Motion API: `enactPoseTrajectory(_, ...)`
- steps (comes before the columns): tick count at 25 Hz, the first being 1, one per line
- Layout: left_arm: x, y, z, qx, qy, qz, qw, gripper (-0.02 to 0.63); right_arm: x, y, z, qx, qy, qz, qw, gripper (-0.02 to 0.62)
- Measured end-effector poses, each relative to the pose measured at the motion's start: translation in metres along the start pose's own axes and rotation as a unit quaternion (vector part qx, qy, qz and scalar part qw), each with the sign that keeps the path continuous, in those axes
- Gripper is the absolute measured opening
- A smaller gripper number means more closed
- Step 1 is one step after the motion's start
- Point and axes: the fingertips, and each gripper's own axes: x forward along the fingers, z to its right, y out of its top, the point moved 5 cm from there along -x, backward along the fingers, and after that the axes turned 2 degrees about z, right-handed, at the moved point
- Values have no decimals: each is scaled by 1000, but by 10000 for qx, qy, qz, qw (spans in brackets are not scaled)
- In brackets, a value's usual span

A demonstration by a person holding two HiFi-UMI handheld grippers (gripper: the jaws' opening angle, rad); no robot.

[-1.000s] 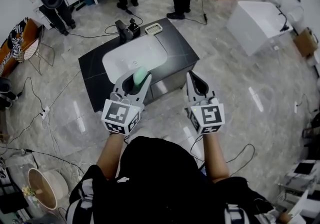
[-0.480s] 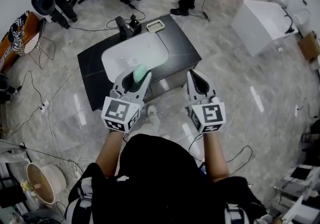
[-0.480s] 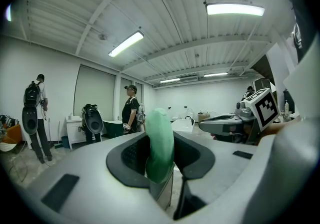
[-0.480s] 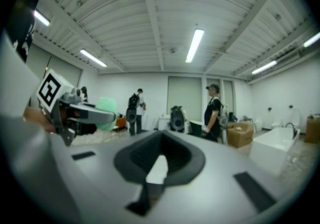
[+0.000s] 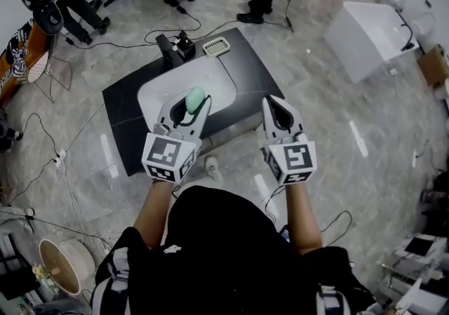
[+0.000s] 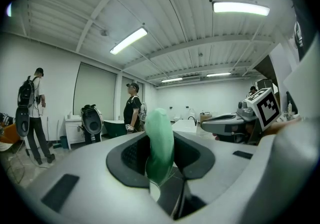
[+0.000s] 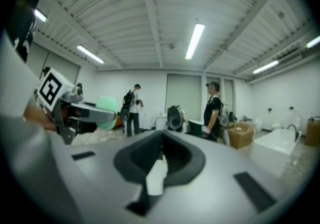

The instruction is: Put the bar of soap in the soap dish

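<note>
- Head view: left hand-held gripper [image 5: 188, 111] clamped on a pale green oval bar of soap [image 5: 194, 99]. The soap stands upright between the jaws, held in the air above the near rim of a white oval basin [image 5: 158, 92].
- Black rectangular table [image 5: 126, 117] carries the basin. A white slotted soap dish [image 5: 216, 45] sits at its far edge, well apart from the soap.
- Right hand-held gripper [image 5: 277, 111] clenched on nothing, near the table's right corner.

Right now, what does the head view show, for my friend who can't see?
From above, a person's left gripper holds a green bar of soap toward a white sink in a black counter. The right gripper is shut and empty.
</note>
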Motion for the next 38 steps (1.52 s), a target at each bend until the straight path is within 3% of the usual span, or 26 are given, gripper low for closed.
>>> enactPoseTrajectory(19,93,-10,-126,-294,-23,-261,9992,132,160,4,20,-61,195,-374,9991,35)
enactPoseTrajectory(32,121,-28,-141,-412,-138,-492,9978,132,197,-25,27,-199,351,-778,9961,35)
enactPoseTrajectory(38,141,-38,-140,-435,-8,-651,9969,132,213,-34,43,-294,566,-870,9942,35)
